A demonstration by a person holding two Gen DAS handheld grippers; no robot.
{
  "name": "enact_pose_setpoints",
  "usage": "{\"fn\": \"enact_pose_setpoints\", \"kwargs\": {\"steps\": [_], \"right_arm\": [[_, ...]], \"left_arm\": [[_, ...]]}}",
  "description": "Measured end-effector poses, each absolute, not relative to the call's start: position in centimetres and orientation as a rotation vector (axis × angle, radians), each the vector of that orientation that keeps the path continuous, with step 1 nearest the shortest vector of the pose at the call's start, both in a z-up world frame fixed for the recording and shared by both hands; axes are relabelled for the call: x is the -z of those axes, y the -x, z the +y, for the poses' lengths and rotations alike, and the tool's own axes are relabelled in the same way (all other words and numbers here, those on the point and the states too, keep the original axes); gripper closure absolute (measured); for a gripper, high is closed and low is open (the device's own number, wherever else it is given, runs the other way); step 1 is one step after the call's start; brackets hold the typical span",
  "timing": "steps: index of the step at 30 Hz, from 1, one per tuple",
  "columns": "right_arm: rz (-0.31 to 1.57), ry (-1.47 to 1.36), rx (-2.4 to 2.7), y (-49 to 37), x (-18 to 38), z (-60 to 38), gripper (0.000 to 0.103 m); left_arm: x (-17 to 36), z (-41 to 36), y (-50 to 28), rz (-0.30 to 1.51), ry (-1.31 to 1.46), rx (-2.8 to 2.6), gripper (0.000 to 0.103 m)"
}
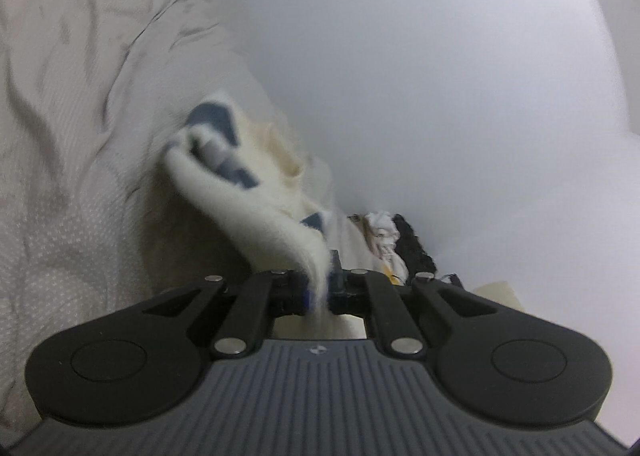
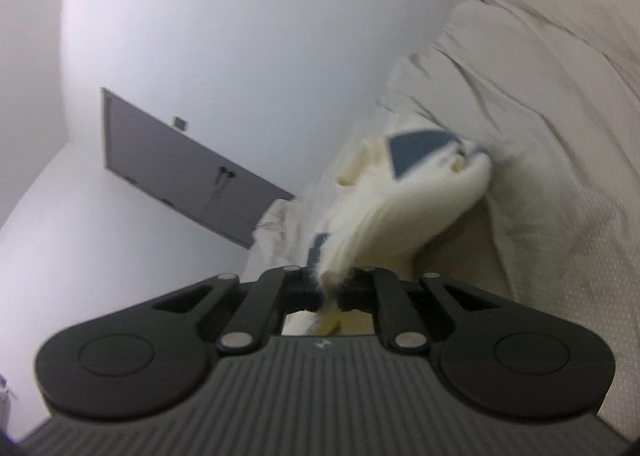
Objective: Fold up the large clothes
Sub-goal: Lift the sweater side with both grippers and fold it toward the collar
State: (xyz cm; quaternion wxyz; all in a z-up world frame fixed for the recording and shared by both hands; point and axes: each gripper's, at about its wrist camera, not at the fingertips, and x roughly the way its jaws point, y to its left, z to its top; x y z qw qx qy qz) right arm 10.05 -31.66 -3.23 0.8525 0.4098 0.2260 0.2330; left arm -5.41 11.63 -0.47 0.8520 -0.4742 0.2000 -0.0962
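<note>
Stretching away from lens: garment (image 1: pixel 256 208)

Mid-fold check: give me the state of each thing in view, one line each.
left gripper: shut on the garment edge.
right gripper: shut on the garment edge.
cream-and-blue garment: bunched, held off the bedding.
beige bedding: rumpled.
grey door: closed.

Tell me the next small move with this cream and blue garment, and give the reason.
Probably draw the two grippers apart to pull the edge taut. The left gripper and right gripper are each shut on the fluffy garment, which sags bunched between them above the bedcover.
</note>
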Motion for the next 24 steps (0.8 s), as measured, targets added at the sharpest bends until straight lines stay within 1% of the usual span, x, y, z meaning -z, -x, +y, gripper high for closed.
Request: {"fn": "enact_pose_setpoints", "kwargs": {"steps": [3, 6, 11, 14, 17, 21, 24], "right_arm": [[0.447, -0.805, -0.525, -7.5, 0.4, -31.9, 0.093], [0.426, -0.782, -0.540, -4.7, -0.9, -32.3, 0.093], [0.447, -0.813, -0.519, -2.0, 0.9, -33.2, 0.093], [0.493, -0.830, -0.499, -3.2, 2.1, -33.3, 0.093], [0.501, -0.822, -0.476, -6.2, 1.9, -32.8, 0.093], [0.544, -0.890, -0.424, -11.9, 2.2, -32.0, 0.092], [0.573, -0.936, -0.364, -16.3, 2.7, -31.1, 0.092]], "left_arm": [[-1.8, 11.0, 8.3, 0.401, 0.989, 0.226, 0.095], [-3.2, 10.0, 11.4, 0.393, 0.963, 0.231, 0.095], [-2.5, 8.9, 13.8, 0.424, 0.969, 0.218, 0.095], [-2.1, 9.0, 12.2, 0.432, 0.951, 0.194, 0.095], [-2.7, 9.4, 9.2, 0.421, 0.929, 0.172, 0.095], [-4.0, 9.4, 3.6, 0.404, 0.856, 0.106, 0.095], [-3.7, 9.8, -1.3, 0.381, 0.885, 0.062, 0.095]]}}
